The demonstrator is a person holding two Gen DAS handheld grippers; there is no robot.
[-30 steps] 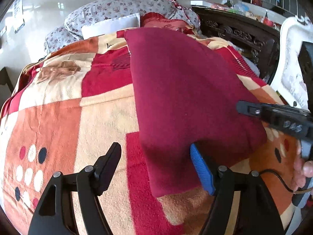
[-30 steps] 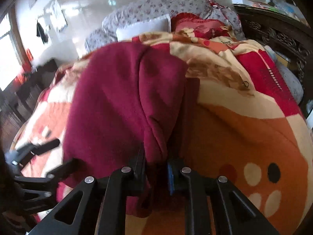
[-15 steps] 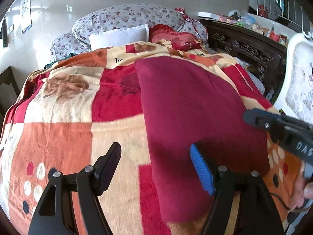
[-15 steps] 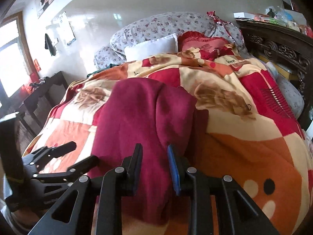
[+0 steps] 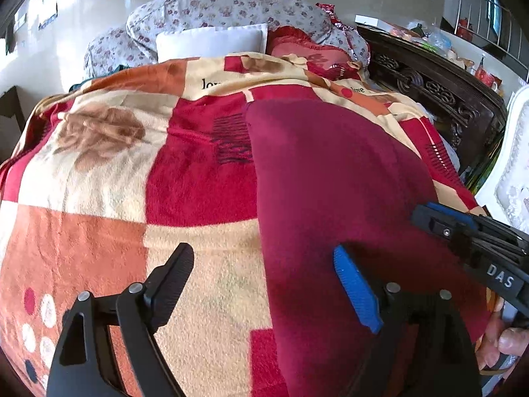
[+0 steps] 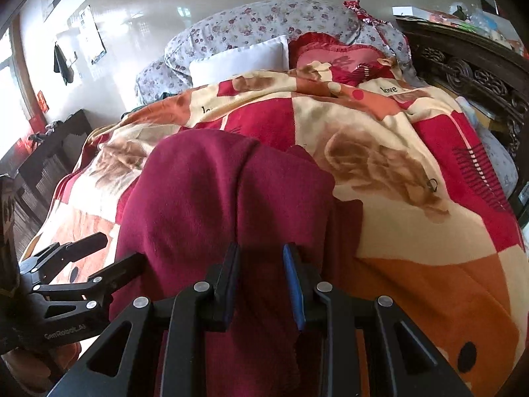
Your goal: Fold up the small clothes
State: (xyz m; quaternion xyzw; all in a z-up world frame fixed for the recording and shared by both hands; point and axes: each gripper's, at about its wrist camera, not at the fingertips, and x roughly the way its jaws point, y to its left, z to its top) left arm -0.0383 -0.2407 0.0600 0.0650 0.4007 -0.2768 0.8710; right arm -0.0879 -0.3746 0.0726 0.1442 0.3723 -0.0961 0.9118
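A dark red fleece garment (image 5: pixel 330 192) lies folded lengthwise on the patterned blanket (image 5: pixel 109 218) of a bed; it also shows in the right wrist view (image 6: pixel 205 198). My left gripper (image 5: pixel 261 274) is open wide over the garment's near left edge and holds nothing. My right gripper (image 6: pixel 259 276) is open a little above the garment's near end, empty; it also shows at the right of the left wrist view (image 5: pixel 463 228). The left gripper also shows at the left of the right wrist view (image 6: pixel 99 254).
Floral pillows (image 5: pixel 224 10), a white pillow (image 5: pixel 211 41) and a red cushion (image 6: pixel 334 56) lie at the head of the bed. A dark carved wooden frame (image 5: pixel 439 89) runs along the right side. A white chair (image 5: pixel 509 172) stands at the right.
My right gripper has let go of the garment's fold and opened. Both grippers have pulled back and up from the garment, which now lies flat.
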